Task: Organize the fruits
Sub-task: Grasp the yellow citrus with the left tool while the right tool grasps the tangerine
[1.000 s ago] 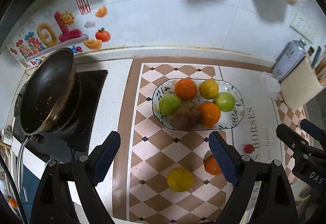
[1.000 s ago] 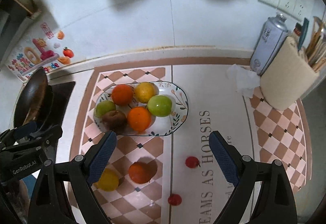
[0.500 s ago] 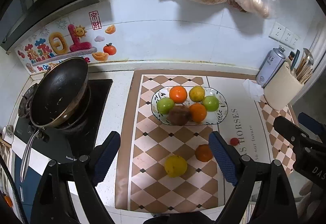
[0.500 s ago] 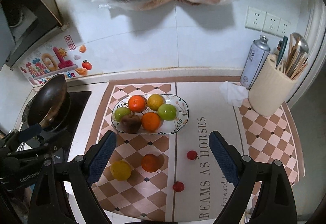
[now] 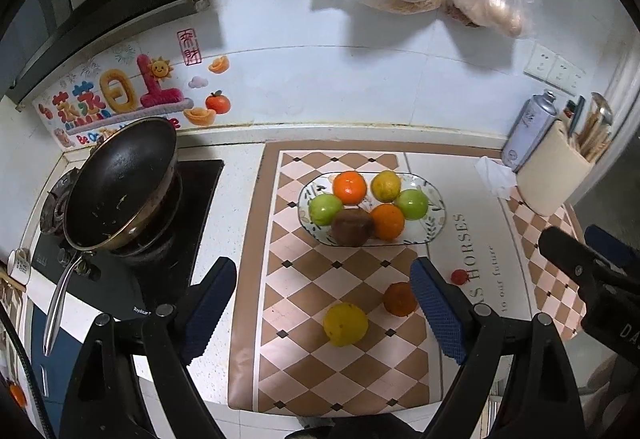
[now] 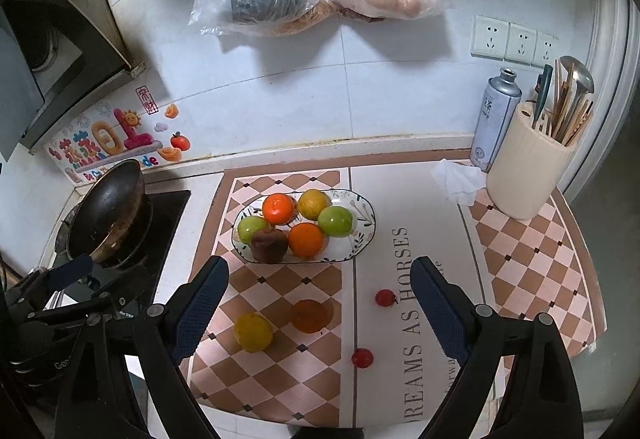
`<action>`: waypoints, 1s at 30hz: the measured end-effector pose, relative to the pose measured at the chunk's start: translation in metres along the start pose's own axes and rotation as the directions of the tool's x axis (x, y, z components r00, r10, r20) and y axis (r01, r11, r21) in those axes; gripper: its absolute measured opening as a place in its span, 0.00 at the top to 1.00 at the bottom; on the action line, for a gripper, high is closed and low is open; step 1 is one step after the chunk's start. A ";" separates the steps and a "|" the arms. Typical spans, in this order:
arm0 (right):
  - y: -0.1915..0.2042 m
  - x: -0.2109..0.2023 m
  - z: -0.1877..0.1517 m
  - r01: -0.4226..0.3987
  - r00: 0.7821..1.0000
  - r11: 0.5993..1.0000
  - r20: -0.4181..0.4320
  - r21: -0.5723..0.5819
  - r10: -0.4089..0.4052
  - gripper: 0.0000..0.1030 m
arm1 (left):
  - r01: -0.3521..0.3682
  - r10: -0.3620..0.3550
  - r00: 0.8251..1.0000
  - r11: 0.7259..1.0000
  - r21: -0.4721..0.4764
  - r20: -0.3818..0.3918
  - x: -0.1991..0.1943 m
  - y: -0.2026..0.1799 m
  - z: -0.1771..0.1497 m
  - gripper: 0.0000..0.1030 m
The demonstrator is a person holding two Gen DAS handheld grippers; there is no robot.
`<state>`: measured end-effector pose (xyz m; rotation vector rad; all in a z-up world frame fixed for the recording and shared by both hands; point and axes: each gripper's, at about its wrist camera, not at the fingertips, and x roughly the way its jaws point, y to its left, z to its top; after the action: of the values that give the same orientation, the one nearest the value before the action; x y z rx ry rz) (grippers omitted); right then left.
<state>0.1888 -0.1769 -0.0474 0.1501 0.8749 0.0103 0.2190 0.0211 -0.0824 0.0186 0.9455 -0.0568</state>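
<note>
Though hidden from the left view, a second cherry tomato [image 6: 362,358] shows.

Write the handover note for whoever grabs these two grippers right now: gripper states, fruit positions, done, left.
Left gripper: open, empty, above the mat.
Right gripper: open, empty, above the mat.
Plate: holds six fruits: two oranges, two green apples, a yellow citrus, a dark brown fruit.
Loose on the checkered mat: yellow fruit, orange, and two cherry tomatoes on the lettered strip.
Done: six plated.
Left: likely plate the four loose pieces; nothing is gripped yet.
</note>
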 end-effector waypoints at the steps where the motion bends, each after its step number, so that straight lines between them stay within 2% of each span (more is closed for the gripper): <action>1: -0.001 0.006 0.000 -0.001 1.000 1.000 -0.014 0.002 0.001 0.08 | -0.020 0.020 1.000 1.000 0.000 0.002 0.004 0.001 0.000 0.14; 2: -0.003 0.017 0.000 0.000 0.999 1.000 -0.039 0.003 0.000 0.08 | -0.049 0.049 0.999 0.999 0.004 0.005 0.009 0.002 0.000 0.14; 4: -0.008 0.040 -0.003 -0.001 0.996 1.000 -0.091 0.006 0.002 0.08 | -0.141 0.141 0.990 0.990 0.012 -0.001 0.027 0.007 -0.002 0.00; 6: -0.011 0.075 -0.009 -0.016 0.986 1.000 -0.168 0.013 0.018 0.08 | -0.175 0.176 0.984 0.984 0.011 -0.026 0.045 0.013 -0.005 0.00; 7: -0.012 0.097 -0.015 -0.023 0.976 1.000 -0.216 0.013 0.025 0.08 | -0.189 0.189 0.980 0.982 0.009 -0.062 0.059 0.017 -0.008 0.00; 10: -0.012 0.155 -0.033 -0.047 0.940 0.999 -0.336 0.024 0.052 0.08 | -0.209 0.206 0.966 0.978 -0.004 -0.160 0.094 0.027 -0.018 0.00; 13: -0.010 0.210 -0.054 -0.090 0.893 0.995 -0.438 0.052 0.103 0.09 | -0.223 0.216 0.946 0.975 -0.003 -0.243 0.126 0.031 -0.029 0.00; 16: -0.008 0.253 -0.074 -0.101 0.848 0.992 -0.515 0.075 0.125 0.09 | -0.234 0.225 0.919 0.972 0.009 -0.323 0.153 0.031 -0.041 0.00; 17: -0.007 0.268 -0.081 -0.108 0.828 0.990 -0.543 0.089 0.139 0.12 | -0.230 0.220 0.914 0.973 0.011 -0.340 0.158 0.030 -0.045 0.00; 19: -0.004 0.283 -0.089 -0.119 0.809 0.988 -0.567 0.094 0.152 0.21 | -0.219 0.207 0.903 0.976 0.012 -0.376 0.168 0.027 -0.050 0.00; 20: -0.002 0.289 -0.093 -0.129 0.802 0.988 -0.577 0.089 0.157 0.31 | -0.211 0.199 0.899 0.977 0.013 -0.390 0.172 0.025 -0.052 0.00; 23: -0.002 0.293 -0.101 -0.136 0.800 0.987 -0.579 0.083 0.159 0.42 | -0.175 0.164 0.890 0.984 0.012 -0.425 0.183 0.020 -0.057 0.00; 28: -0.022 0.281 -0.108 -0.106 0.811 0.989 -0.567 0.104 0.147 0.42 | -0.051 0.045 0.875 0.999 0.001 -0.482 0.195 -0.001 -0.069 0.00; 30: -0.032 0.277 -0.112 -0.088 0.810 0.990 -0.570 0.113 0.137 0.42 | -0.016 0.016 0.874 1.000 0.004 -0.485 0.197 -0.010 -0.072 0.00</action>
<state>0.2791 -0.1750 -0.3335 0.2843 1.4799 0.1387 0.2750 0.0059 -0.2844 0.0425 1.4517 -0.0371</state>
